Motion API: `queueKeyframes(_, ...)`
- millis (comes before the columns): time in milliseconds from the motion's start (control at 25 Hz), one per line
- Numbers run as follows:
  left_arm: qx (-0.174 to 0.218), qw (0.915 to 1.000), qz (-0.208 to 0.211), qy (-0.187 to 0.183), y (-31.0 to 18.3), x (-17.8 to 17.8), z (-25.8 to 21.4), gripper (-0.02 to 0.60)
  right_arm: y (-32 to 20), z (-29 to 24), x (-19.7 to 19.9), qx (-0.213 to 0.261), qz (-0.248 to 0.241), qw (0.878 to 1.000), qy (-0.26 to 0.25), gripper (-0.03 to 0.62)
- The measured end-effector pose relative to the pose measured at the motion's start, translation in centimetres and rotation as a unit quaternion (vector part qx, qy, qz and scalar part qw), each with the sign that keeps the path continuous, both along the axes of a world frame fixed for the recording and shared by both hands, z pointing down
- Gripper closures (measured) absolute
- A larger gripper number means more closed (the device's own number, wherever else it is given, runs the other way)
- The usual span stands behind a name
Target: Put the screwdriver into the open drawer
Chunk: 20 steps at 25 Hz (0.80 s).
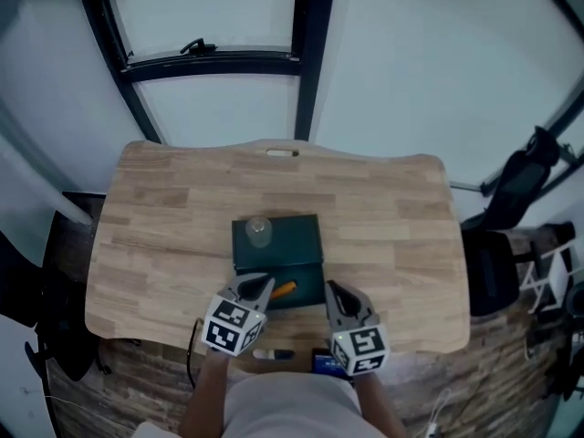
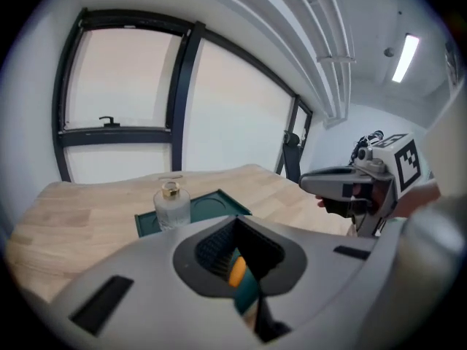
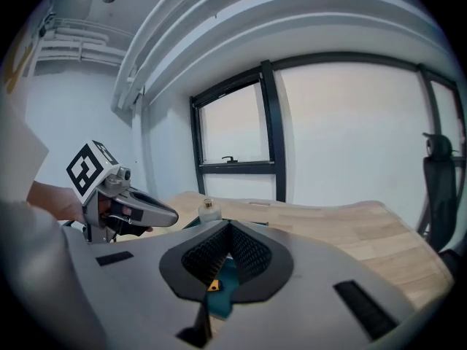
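At lower centre the left claw and right claw hang closed and empty, probably backing clear of the open drawer. The orange screwdriver lies inside it. Beyond, a bottle tops the green box on the worktop.

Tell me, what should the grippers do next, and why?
Probably just draw both grippers back from the box and stop. The orange screwdriver seems to lie in the open drawer already. The left gripper and the right gripper are both shut and hold nothing.
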<state>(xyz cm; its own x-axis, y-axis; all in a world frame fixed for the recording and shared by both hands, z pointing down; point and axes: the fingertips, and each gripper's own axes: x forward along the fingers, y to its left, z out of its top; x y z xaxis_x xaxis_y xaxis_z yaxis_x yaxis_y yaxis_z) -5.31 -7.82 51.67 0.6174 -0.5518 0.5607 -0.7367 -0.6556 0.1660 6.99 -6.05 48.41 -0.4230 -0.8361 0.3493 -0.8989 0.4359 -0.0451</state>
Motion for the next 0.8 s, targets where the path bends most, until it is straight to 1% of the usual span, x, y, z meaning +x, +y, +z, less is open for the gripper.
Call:
queueKeyframes(80,0.021,0.9996,-0.019,0.001,-0.3,-0.6,-0.8,0.581,0.0,-0.7,0.0,0.011,0.009,1.0,0.003,0.597)
queueKeyframes(160,0.031,0.9989,-0.035,0.006,0.0,-1.1,-1.2,0.581,0.3,-1.0,0.1,0.016,0.016,1.0,0.002,0.597)
queueKeyframes(240,0.043,0.9977,-0.049,0.016,0.5,-1.5,-1.7,0.581,0.9,-1.3,0.0,0.017,0.02,1.0,0.0,0.597)
queueKeyframes(320,0.064,0.9958,-0.062,0.025,0.4,-1.7,-2.6,0.581,0.9,-2.3,-0.1,0.021,0.024,0.999,-0.003,0.597)
queueKeyframes(480,0.104,0.9923,-0.063,0.024,0.0,-1.5,-3.9,0.581,0.4,-4.0,-0.1,0.031,0.033,0.999,-0.006,0.597)
queueKeyframes(800,0.132,0.9891,-0.059,0.027,0.2,-1.0,-5.3,0.581,0.0,-4.3,-1.0,0.067,0.028,0.997,-0.002,0.597)
